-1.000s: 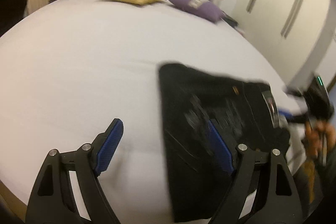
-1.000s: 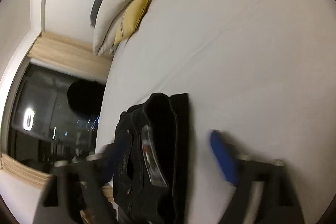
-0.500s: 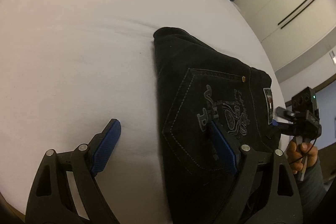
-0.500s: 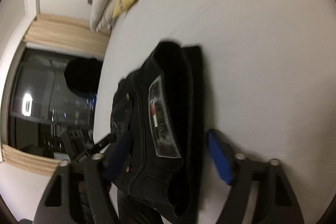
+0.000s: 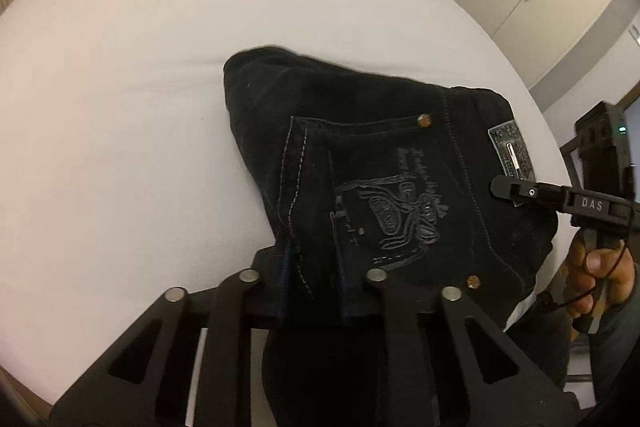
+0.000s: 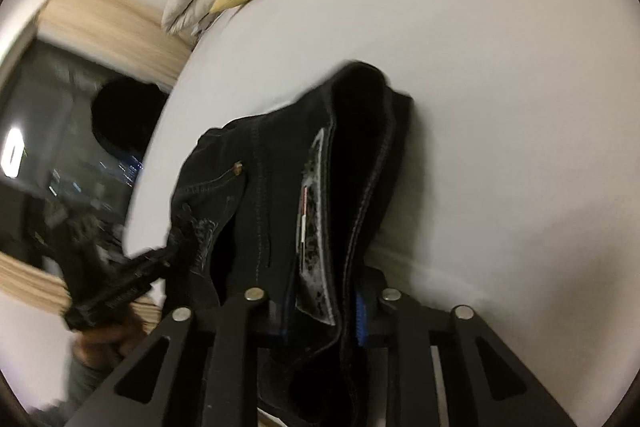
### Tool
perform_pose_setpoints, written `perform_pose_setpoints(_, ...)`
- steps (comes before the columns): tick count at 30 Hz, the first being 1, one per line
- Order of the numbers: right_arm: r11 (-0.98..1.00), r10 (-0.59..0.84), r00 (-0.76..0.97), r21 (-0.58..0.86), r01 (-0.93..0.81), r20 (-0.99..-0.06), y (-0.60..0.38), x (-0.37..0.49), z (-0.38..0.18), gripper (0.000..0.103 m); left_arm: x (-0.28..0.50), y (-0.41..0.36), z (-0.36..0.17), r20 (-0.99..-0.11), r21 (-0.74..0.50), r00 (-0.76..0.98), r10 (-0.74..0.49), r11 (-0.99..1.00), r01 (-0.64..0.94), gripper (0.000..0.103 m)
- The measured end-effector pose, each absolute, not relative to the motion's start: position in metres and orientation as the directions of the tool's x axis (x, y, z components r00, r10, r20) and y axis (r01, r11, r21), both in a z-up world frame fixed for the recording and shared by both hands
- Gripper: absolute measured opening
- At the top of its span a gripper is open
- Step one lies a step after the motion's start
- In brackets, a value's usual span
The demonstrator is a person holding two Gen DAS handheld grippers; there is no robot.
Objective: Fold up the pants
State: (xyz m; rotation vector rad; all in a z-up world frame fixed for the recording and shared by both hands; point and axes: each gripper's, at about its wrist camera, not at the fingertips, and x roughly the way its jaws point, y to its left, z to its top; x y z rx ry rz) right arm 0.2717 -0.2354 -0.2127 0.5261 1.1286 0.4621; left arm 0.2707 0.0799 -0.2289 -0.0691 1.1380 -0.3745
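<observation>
On the white bed (image 5: 120, 107), your left gripper (image 5: 314, 259) has just closed, pinching the folded black jeans (image 5: 380, 155) at the pocket edge. Your right gripper (image 6: 324, 311) has just closed, clamping the waistband.

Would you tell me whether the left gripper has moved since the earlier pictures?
Yes. The left gripper has shifted right off the white bed sheet onto the folded black jeans, its jaws just closing on their edge.

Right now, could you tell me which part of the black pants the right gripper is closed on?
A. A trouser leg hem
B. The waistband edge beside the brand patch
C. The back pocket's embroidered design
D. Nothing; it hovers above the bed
B: in the right wrist view the right gripper pinches the waistband of the pants, with the brand patch lying between its fingers.
</observation>
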Motion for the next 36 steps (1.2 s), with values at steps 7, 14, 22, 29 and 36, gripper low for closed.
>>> perform_pose_setpoints(7, 0.820, 0.563, 0.451, 0.537, -0.199, -0.693, -0.233, 0.274, -0.155, 0.021, 0.277, 0.067, -0.165, -0.806, -0.256, 0.464, -0.368, 0.923, 0.286, 0.012)
perform_pose_setpoints(14, 0.839, 0.532, 0.541, 0.491, -0.233, -0.652, -0.271, 0.320, -0.105, 0.021, 0.317, 0.049, -0.117, -0.753, -0.230, 0.543, -0.372, 0.922, 0.313, 0.012)
perform_pose_setpoints(22, 0.824, 0.541, 0.473, 0.551, -0.132, -0.696, -0.303, 0.370, -0.172, 0.022, 0.368, 0.004, -0.190, -0.816, -0.190, 0.482, -0.320, 0.935, 0.299, 0.013)
perform_pose_setpoints(29, 0.789, 0.570, 0.469, 0.609, -0.081, -0.675, -0.330, 0.365, -0.232, 0.050, 0.367, 0.011, -0.248, -0.848, -0.164, 0.456, -0.270, 0.952, 0.259, 0.036)
perform_pose_setpoints(36, 0.823, 0.477, 0.555, 0.569, -0.009, -0.681, -0.359, 0.329, -0.197, 0.070, 0.338, 0.035, -0.212, -0.800, -0.088, 0.566, -0.200, 0.972, 0.219, 0.061)
